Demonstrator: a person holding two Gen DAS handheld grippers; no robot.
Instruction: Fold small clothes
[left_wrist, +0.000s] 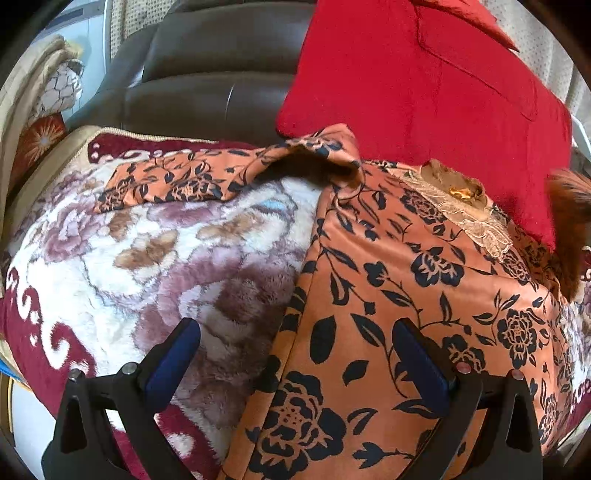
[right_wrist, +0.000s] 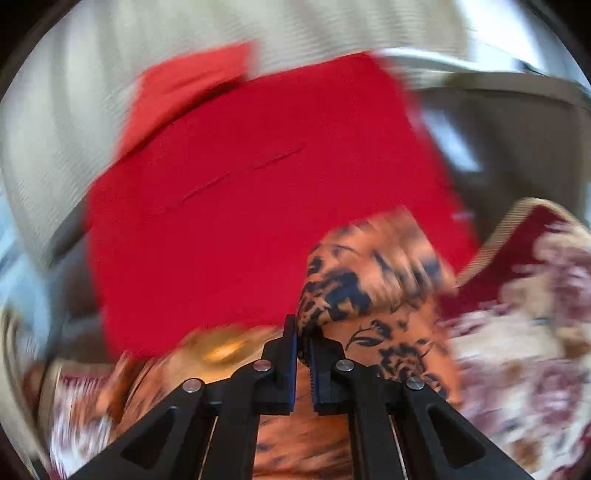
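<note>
An orange garment with a black flower print (left_wrist: 399, 295) lies on a plush floral blanket (left_wrist: 147, 251). One sleeve (left_wrist: 177, 181) stretches out to the left at the back. A lace collar with a gold ornament (left_wrist: 461, 195) sits at its far end. My left gripper (left_wrist: 295, 354) is open, low over the garment's left edge, holding nothing. In the blurred right wrist view my right gripper (right_wrist: 303, 339) is shut on a fold of the orange garment (right_wrist: 369, 280), which bunches up just beyond the fingertips.
A large red cushion (left_wrist: 424, 85) stands behind the garment, also in the right wrist view (right_wrist: 258, 192). A dark leather seat back (left_wrist: 207, 74) is at the rear left. A brown fur piece (left_wrist: 569, 206) lies at the right edge.
</note>
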